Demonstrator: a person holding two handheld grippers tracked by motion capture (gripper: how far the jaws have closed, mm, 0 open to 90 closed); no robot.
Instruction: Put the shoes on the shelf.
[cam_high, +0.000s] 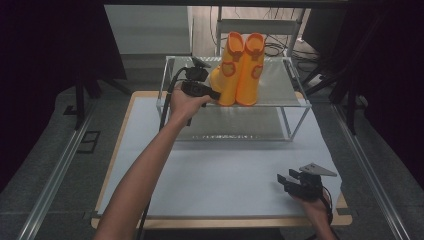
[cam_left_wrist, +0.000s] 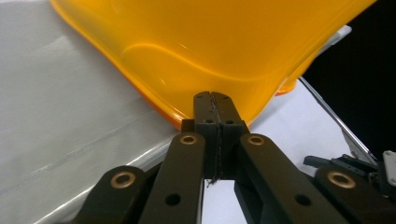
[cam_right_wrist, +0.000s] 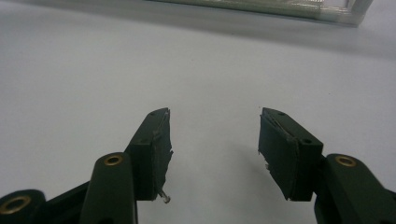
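Boots (cam_high: 239, 67) of bright yellow rubber with orange trim are seen standing upright as a pair, side by side, on the upper level of a wire shelf (cam_high: 295, 102) at the far end of the table (cam_high: 225, 175). The left boot's toe is met by the left gripper (cam_high: 212, 95), whose jaws are pressed fully together with nothing between them; in the left gripper view the closed tips (cam_left_wrist: 213, 100) are set right against the boot's (cam_left_wrist: 210, 46) lower edge, though actual contact cannot be confirmed. That gripper is held by the person's left hand (cam_high: 184, 104), with the forearm stretched across the table from the near edge. The right gripper (cam_high: 284, 180) is held low over the near right corner of the table, well apart from the shelf. Its jaws are spread wide and empty, and pale table surface (cam_right_wrist: 210, 70) is seen between them in the right gripper view.
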